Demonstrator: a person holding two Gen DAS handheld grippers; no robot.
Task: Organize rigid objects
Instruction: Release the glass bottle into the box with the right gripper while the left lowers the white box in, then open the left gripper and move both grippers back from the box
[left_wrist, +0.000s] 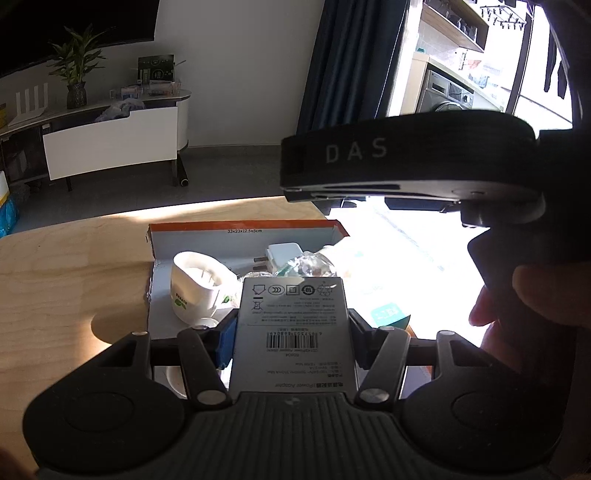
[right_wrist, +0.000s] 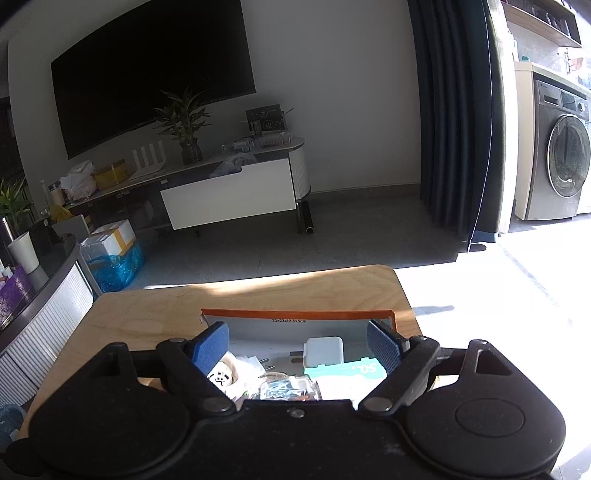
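The left gripper (left_wrist: 293, 332) is clamped on a flat grey power adapter box (left_wrist: 293, 332), its blue pads (left_wrist: 227, 338) pressing both long sides; the box runs from the gripper body toward 12 o'clock and overhangs the near part of the open cardboard box (left_wrist: 207, 236) on the wooden table (left_wrist: 66, 266). The right gripper (right_wrist: 297, 347) stands wide open with nothing between its blue pads (right_wrist: 208, 345); the cardboard box (right_wrist: 295, 315) lies just ahead of it at 12 o'clock.

Only the left wrist view shows the gripped box, a white cup-shaped item (left_wrist: 197, 291) at its 10 o'clock, and — at 2 o'clock — the other hand-held device marked "DAS" (left_wrist: 406, 155) with a hand (left_wrist: 524, 299) on its grip. The right wrist view alone shows a teal card marked "50" (right_wrist: 351, 369) and a crumpled clear wrapper (right_wrist: 288, 387). Both show a white plug adapter (right_wrist: 323, 350) near the carton's far wall.

The gripped box is matte grey, its face printed with a barcode, certification symbols and small text reading "Power Adapter" — all upside down toward the camera.
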